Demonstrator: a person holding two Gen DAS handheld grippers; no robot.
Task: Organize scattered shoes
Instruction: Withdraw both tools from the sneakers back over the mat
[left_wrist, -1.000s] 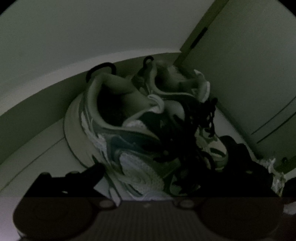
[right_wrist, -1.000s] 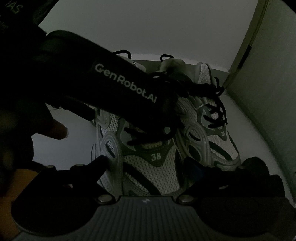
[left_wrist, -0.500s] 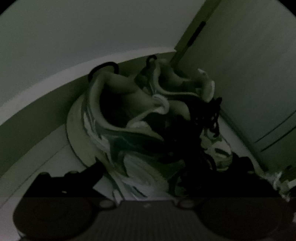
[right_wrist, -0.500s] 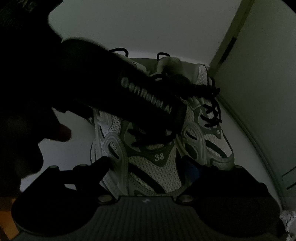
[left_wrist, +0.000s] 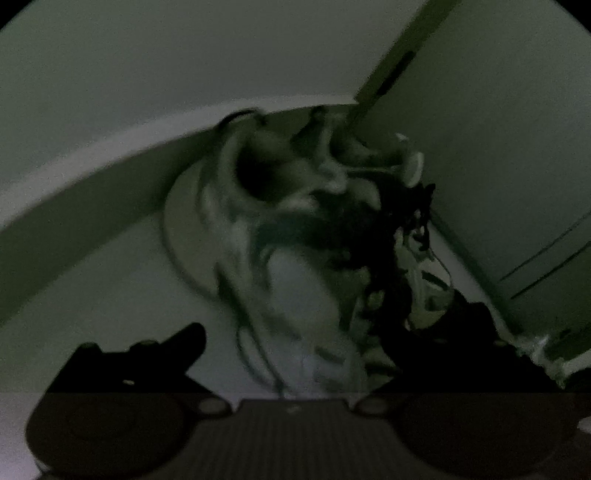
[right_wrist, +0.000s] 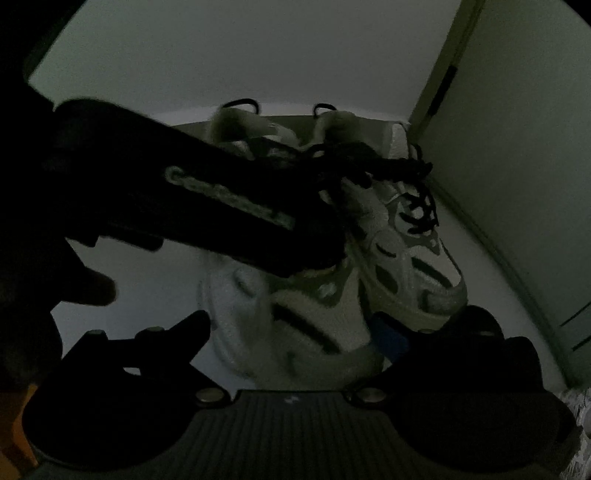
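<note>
While the right fingers (right_wrist: 184, 332) are spreading, I read them as wide and pressing on nothing. The toes of both shoes sit in the gap between them, with bare floor (right_wrist: 147, 295) showing beside the left tip. My guess is that this hand has finished nudging the pair and is letting go.

My left fingers (left_wrist: 177, 347) also stand wide. The one I can see well is clear of the near shoe (left_wrist: 295, 288), with floor between them; the other is lost in shadow against the dark laces, so I can't vouch for contact there. From the right camera that tool reaches in over the near shoe's lacing, the left hand (right_wrist: 74, 284) carrying it dim at the picture's edge. I judge it is there to steady or square the shoe.

Both shoes are running shoes, parked side by side with heels to the skirting board (left_wrist: 110, 173) and toes toward me. The far shoe (right_wrist: 417, 258) is just beside a tall cupboard door (right_wrist: 517, 147). That looks like their tidy spot, so the pair seems close to done.

They have pale mesh uppers with curved grey overlays, thick rounded soles, padded collars with small pull loops, and loose black laces (right_wrist: 417, 214) that could snag a finger. The light is poor and the near shoe is blurred.
</note>
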